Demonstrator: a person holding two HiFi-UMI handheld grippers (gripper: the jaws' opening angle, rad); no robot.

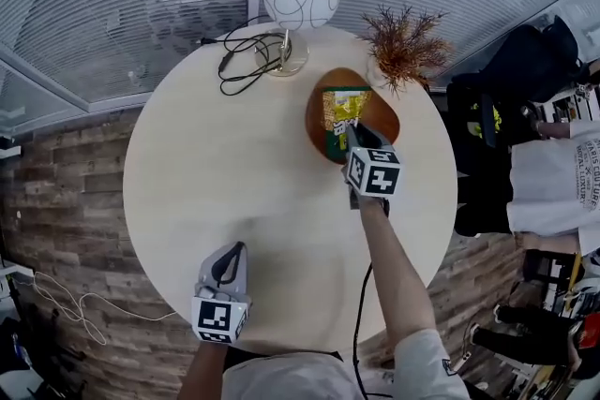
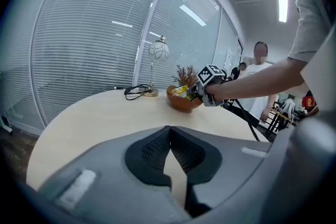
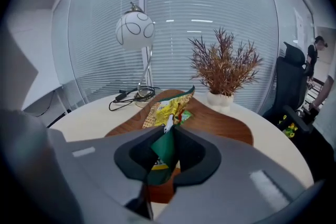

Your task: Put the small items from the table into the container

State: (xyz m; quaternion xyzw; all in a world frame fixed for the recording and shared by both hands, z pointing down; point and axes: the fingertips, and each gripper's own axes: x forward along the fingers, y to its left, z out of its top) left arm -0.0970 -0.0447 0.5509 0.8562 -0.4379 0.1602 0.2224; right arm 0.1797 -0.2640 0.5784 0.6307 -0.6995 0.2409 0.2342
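A wooden bowl (image 1: 317, 112) stands at the far right of the round table (image 1: 234, 173). A green and yellow snack packet (image 1: 344, 111) hangs over it. My right gripper (image 1: 359, 139) is shut on the packet's near green edge, above the bowl's front rim. In the right gripper view the packet (image 3: 169, 108) runs from the jaws (image 3: 167, 136) out over the bowl (image 3: 223, 124). My left gripper (image 1: 230, 259) hovers by the table's near edge, shut and empty; its pads (image 2: 157, 149) meet at the tips. The left gripper view shows the bowl (image 2: 181, 103) and the right gripper (image 2: 197, 93) far off.
A white globe lamp (image 1: 300, 0) with a black cable (image 1: 246, 56) stands at the table's back. A dried plant in a white pot (image 1: 405, 42) sits behind the bowl. A black chair (image 1: 487, 145) and a person (image 1: 562, 173) are to the right of the table.
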